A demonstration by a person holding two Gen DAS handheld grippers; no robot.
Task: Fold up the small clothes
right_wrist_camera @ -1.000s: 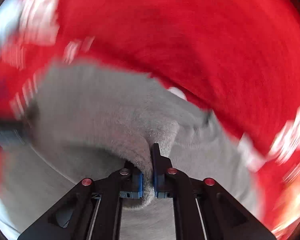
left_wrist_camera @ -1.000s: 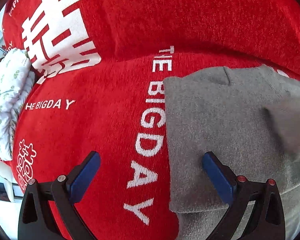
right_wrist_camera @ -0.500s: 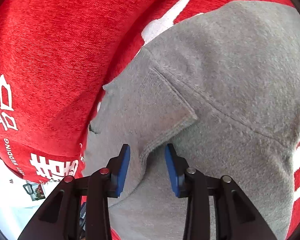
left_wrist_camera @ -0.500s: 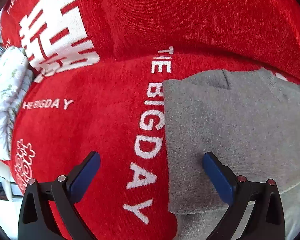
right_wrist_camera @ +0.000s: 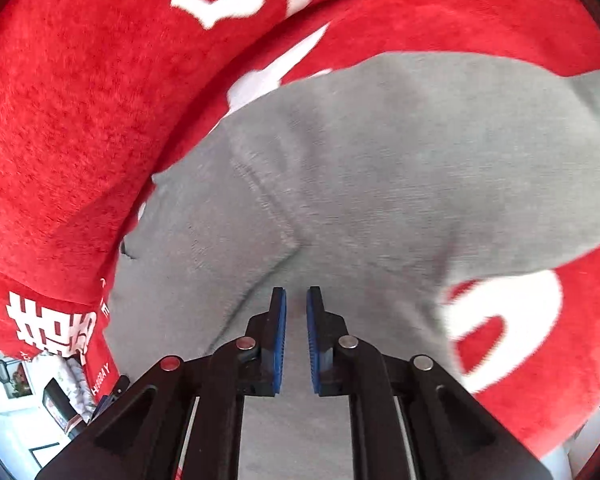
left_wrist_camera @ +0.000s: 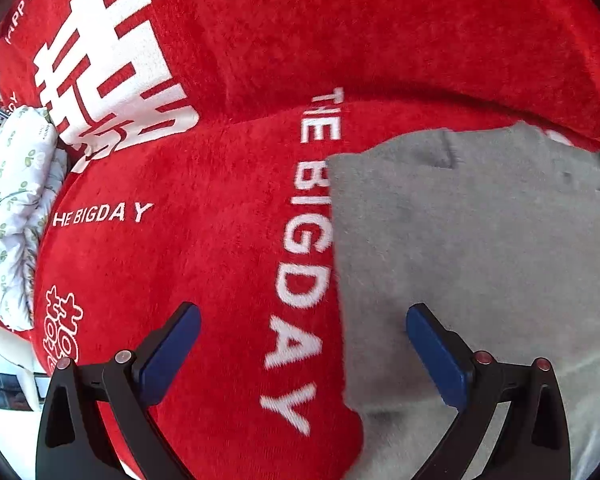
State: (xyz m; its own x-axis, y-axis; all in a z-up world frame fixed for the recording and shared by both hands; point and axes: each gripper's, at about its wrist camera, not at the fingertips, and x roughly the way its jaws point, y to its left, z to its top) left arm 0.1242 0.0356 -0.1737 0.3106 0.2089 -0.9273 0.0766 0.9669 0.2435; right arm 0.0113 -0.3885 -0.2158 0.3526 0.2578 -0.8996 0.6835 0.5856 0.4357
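1. The grey garment [left_wrist_camera: 480,248] is lying flat on the red blanket [left_wrist_camera: 204,248], partly covering its white lettering [left_wrist_camera: 304,264].
2. The left gripper [left_wrist_camera: 302,320] is hovering with jaws spread wide, straddling the garment's left edge and holding nothing.
3. The right gripper [right_wrist_camera: 296,300] is pointing down over the garment [right_wrist_camera: 380,168]; its jaws have just been closing and are standing narrowly apart with nothing between them.

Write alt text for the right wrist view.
A grey garment lies folded on a red blanket printed with white characters. The right gripper points down at it, blue pads nearly together with nothing between them.
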